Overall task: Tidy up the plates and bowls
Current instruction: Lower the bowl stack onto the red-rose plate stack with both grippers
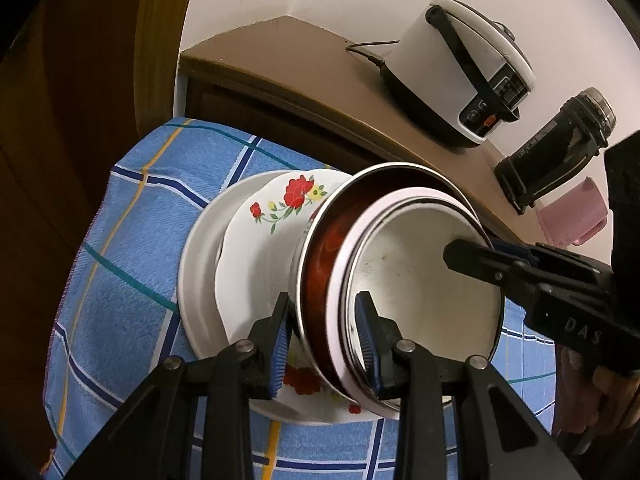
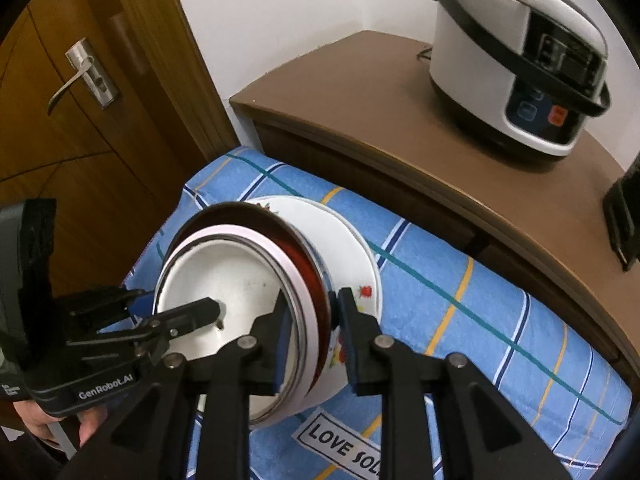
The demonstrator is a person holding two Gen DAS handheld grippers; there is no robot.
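White enamel lined the inner bowl (image 1: 420, 276), nested in a red-lined steel bowl (image 1: 320, 248); both sat on a flowered plate (image 1: 280, 208) stacked on a plain white plate (image 1: 200, 256), all resting on the blue checked towel (image 1: 132, 232). The left gripper (image 1: 324, 336), partly open, straddled the rims of both bowls; whether its pads pressed them could not be told. The right gripper (image 2: 314, 332) did likewise at the towel's opposite side.

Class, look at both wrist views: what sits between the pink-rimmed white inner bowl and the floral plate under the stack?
A red-lined metal-rimmed bowl nests between the pink-rimmed white bowl and floral plate; both views show it.
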